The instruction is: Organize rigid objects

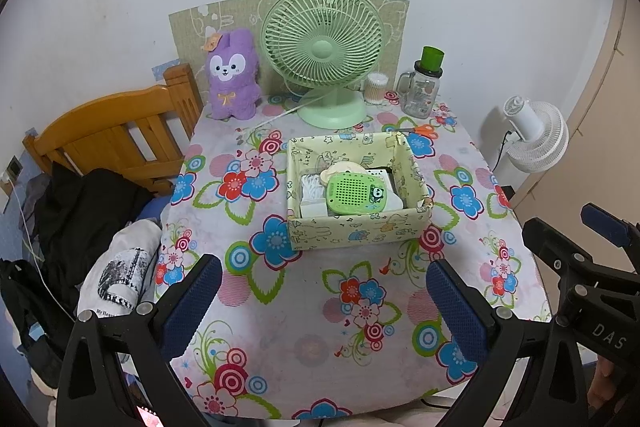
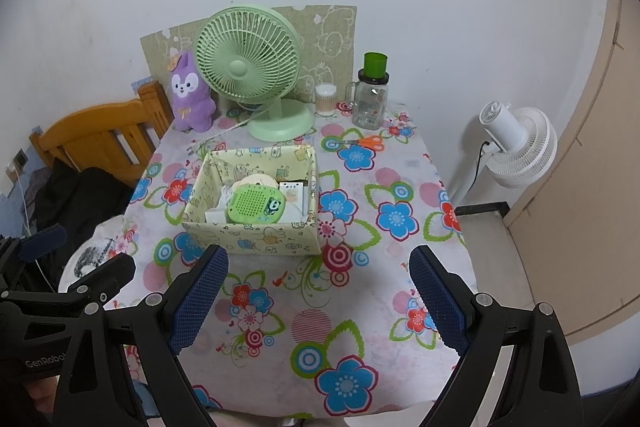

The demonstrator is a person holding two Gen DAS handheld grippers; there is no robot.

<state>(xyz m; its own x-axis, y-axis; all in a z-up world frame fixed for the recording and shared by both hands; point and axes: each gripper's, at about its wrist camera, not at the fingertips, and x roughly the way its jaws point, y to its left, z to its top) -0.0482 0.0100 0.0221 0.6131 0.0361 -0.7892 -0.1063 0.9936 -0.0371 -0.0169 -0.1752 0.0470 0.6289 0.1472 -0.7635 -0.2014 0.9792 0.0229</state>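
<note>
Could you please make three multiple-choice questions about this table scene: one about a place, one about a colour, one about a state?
1. Where do the scissors lie?
A. Inside the box
B. On the tablecloth behind the box
C. On the bed

2. What colour is the desk fan?
A. Light green
B. Purple
C. Orange

3. How is the left hand-held gripper?
A. Shut on the plush toy
B. Shut on the scissors
C. Open, holding nothing

Answers:
1 B, the orange handles rest on the cloth just past the box.
2 A, grille and base are pale green.
3 C, its blue fingers stand wide apart over bare cloth.
</note>
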